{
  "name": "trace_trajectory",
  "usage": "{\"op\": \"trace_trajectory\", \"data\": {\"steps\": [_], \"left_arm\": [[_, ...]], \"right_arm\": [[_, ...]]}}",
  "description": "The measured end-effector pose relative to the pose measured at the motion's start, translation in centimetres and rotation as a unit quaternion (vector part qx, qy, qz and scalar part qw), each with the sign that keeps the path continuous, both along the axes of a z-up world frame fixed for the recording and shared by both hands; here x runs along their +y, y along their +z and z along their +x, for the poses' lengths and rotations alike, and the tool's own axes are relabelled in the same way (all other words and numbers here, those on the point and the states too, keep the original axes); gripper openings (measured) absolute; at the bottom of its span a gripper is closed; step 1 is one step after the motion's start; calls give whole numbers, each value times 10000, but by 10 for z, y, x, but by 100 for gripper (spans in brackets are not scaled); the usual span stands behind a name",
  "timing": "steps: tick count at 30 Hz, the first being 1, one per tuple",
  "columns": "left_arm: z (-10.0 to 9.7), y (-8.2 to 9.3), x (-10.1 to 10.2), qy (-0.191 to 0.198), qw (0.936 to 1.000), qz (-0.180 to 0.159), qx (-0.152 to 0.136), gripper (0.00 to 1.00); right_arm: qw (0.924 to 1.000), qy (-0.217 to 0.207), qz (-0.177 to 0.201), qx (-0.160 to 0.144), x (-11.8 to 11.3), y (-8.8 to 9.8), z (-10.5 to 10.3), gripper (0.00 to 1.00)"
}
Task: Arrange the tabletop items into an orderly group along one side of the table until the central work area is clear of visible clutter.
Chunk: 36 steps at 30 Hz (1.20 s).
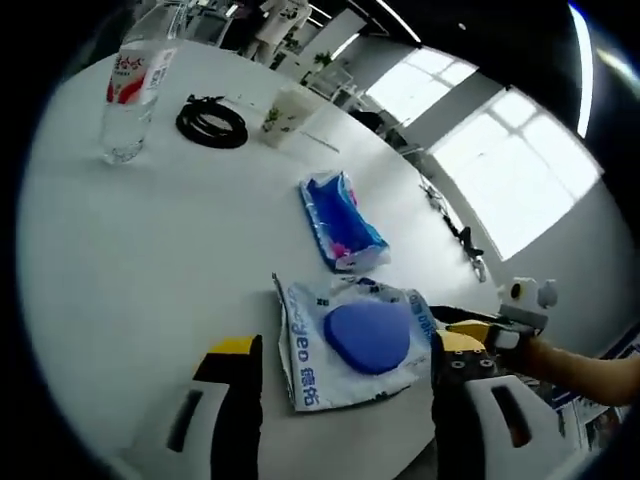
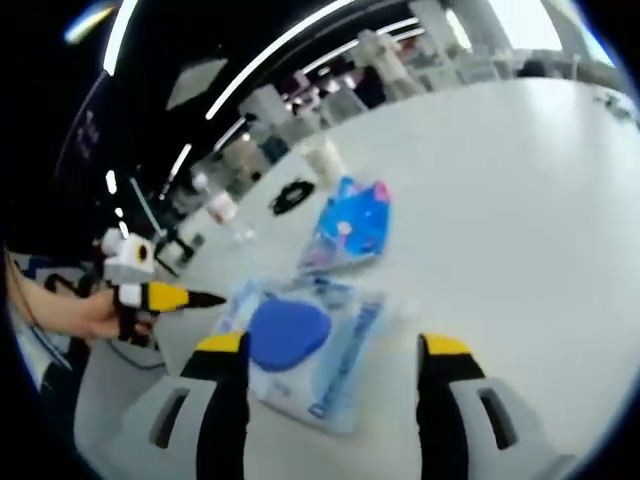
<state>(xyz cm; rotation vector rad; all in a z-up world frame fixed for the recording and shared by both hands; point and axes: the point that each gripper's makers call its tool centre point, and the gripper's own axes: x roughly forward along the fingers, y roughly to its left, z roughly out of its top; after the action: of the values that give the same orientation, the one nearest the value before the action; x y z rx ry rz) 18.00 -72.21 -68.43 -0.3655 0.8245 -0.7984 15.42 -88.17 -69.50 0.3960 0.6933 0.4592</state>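
Observation:
A white plastic packet (image 1: 330, 375) holding a round blue pad (image 1: 368, 335) lies on the white table (image 1: 150, 250). My left gripper (image 1: 345, 343) is open just above it, one jaw on each side. A blue tissue pack (image 1: 340, 218) lies beyond it. In the right gripper view the same packet (image 2: 335, 385) and blue pad (image 2: 288, 335) sit between the jaws of my open right gripper (image 2: 333, 344), with the tissue pack (image 2: 350, 230) further off. Nothing is held by either gripper.
Farther along the table stand a clear water bottle (image 1: 135, 85) with a red label, a black cable coil (image 1: 210, 122) and a white paper cup (image 1: 288, 115). A hand holds the other gripper (image 1: 495, 330) at the right. Bright windows lie beyond the table.

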Motion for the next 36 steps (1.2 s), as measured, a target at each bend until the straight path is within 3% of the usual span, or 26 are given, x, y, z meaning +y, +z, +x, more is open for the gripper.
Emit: {"op": "trace_trajectory", "data": {"steps": [3, 5, 9, 12, 19, 36], "left_arm": [[5, 10, 5, -279, 9958, 354, -792, 68], [5, 13, 8, -405, 9923, 531, -1043, 67], [9, 17, 12, -280, 9936, 373, -1033, 70], [15, 17, 20, -218, 9906, 547, -1235, 75], [21, 21, 32, -225, 9870, 716, -1423, 75], [26, 21, 49, -1, 9886, 625, -1372, 73]], "right_arm": [[9989, 94, -305, -346, -1, 4, 4, 66], [9970, 87, -442, -630, -3, 10, 10, 66], [9918, 34, -627, -1114, -1, 25, 24, 68], [9869, 68, -845, -1370, -1, 31, 33, 71], [9826, 122, -937, -1601, 16, 41, 47, 74], [9770, 323, -1016, -1849, 34, 50, 95, 76]]}}
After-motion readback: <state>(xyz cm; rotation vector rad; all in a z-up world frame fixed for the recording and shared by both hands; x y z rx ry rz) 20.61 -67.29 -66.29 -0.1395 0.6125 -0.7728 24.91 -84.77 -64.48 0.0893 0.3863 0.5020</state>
